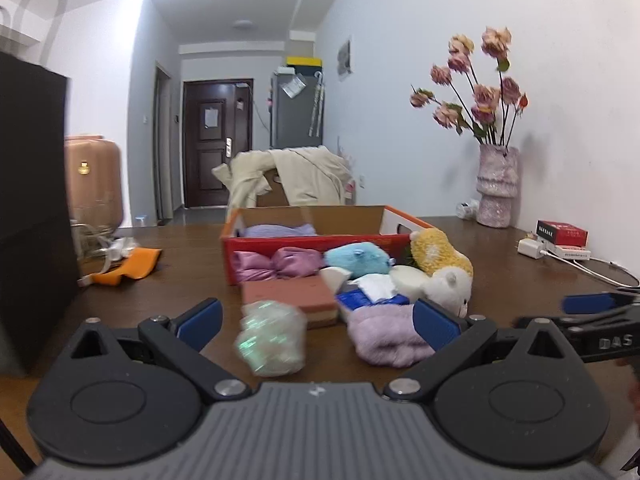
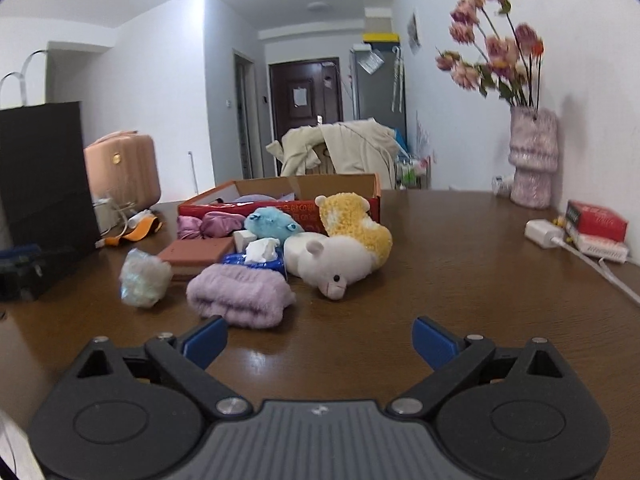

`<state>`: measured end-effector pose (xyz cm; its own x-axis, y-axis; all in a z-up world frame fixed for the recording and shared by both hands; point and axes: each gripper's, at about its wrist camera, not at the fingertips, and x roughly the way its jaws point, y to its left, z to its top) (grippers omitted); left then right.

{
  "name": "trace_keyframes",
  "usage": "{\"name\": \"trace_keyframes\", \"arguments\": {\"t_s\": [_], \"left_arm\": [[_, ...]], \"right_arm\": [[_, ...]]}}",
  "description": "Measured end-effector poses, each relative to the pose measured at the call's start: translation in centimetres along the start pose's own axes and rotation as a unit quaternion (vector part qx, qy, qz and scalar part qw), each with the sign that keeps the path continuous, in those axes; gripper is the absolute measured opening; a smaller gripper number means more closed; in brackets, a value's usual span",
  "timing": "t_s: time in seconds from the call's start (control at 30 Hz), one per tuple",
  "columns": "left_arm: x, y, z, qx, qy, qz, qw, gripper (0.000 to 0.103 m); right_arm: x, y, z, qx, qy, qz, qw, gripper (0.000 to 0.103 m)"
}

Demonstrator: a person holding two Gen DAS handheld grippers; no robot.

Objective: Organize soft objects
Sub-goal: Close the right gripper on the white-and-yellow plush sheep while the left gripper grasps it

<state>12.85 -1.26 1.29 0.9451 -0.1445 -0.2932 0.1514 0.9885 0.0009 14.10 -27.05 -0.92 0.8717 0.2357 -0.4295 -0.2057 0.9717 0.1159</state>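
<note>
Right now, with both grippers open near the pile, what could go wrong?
The crinkly iridescent ball looks blurred, perhaps moving, so the open left gripper may miss it. The lilac towel lies against the blue tissue pack; grabbing it could drag the pack along. The red box sits behind the toys, so reaching it risks knocking the yellow-and-white plush.

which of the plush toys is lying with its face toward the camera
The white and yellow plush, lying on its side, snout toward the cameras. The blue plush sits behind it by the box.
</note>
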Motion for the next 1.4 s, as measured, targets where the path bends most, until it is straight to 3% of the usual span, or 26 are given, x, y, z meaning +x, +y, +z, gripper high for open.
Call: {"name": "trace_keyframes", "arguments": {"t_s": [0.1, 0.23, 0.4, 0.5, 0.57, 0.63, 0.73, 0.83, 0.9, 1.1, 1.27, 1.3, 1.37, 1.4], "left_arm": [[2.8, -1.0, 1.4, -0.008, 0.000, -0.010, 0.9999, 0.103], [6.3, -2.0, 3.3, -0.009, -0.006, -0.007, 0.9999, 0.103], [10.4, -4.0, 5.1, -0.009, -0.005, -0.020, 0.9997, 0.103], [12.3, -5.7, 5.4, -0.001, 0.001, -0.033, 0.9995, 0.103], [13.1, -6.9, 5.4, 0.002, 0.005, -0.043, 0.9991, 0.103], [13.6, -7.9, 5.3, 0.009, 0.012, -0.054, 0.9984, 0.103], [13.7, -9.2, 4.7, 0.015, 0.025, -0.079, 0.9965, 0.103], [13.9, -10.4, 3.9, 0.019, 0.045, -0.105, 0.9933, 0.103], [14.6, -11.4, 3.5, 0.016, 0.062, -0.112, 0.9916, 0.102], [17.4, -13.5, 2.7, -0.002, 0.107, -0.159, 0.9815, 0.090], [19.9, -13.7, 1.2, -0.023, 0.156, -0.177, 0.9716, 0.058], [20.0, -13.6, 1.0, -0.030, 0.156, -0.184, 0.9700, 0.056], [20.1, -13.4, 0.8, -0.034, 0.161, -0.195, 0.9669, 0.047], [20.1, -13.3, 0.8, -0.038, 0.162, -0.206, 0.9643, 0.043]], "right_arm": [[3.4, -0.3, 1.7, 0.017, 0.001, 0.010, 1.000, 0.099], [8.7, -1.4, 3.7, 0.052, 0.007, -0.008, 0.999, 0.098], [13.5, -3.4, 4.6, 0.112, 0.046, 0.009, 0.993, 0.092], [14.6, -4.4, 4.3, 0.127, 0.070, 0.033, 0.989, 0.069], [14.3, -4.8, 4.3, 0.112, 0.076, 0.036, 0.990, 0.057], [13.3, -5.4, 4.5, 0.080, 0.075, 0.028, 0.994, 0.054], [10.9, -6.3, 4.8, -0.009, 0.079, 0.004, 0.997, 0.054], [8.4, -7.1, 4.3, -0.086, 0.095, -0.004, 0.992, 0.055], [7.1, -8.2, 3.9, -0.085, 0.099, -0.003, 0.991, 0.056], [6.4, -10.4, 3.6, -0.030, 0.084, -0.022, 0.996, 0.064], [7.7, -11.1, 3.2, -0.024, 0.076, -0.021, 0.997, 0.067], [8.0, -11.1, 3.0, -0.026, 0.080, -0.018, 0.996, 0.067], [8.4, -10.9, 3.0, -0.027, 0.085, -0.012, 0.996, 0.052], [8.5, -10.7, 3.1, -0.029, 0.085, -0.014, 0.996, 0.052]]}}
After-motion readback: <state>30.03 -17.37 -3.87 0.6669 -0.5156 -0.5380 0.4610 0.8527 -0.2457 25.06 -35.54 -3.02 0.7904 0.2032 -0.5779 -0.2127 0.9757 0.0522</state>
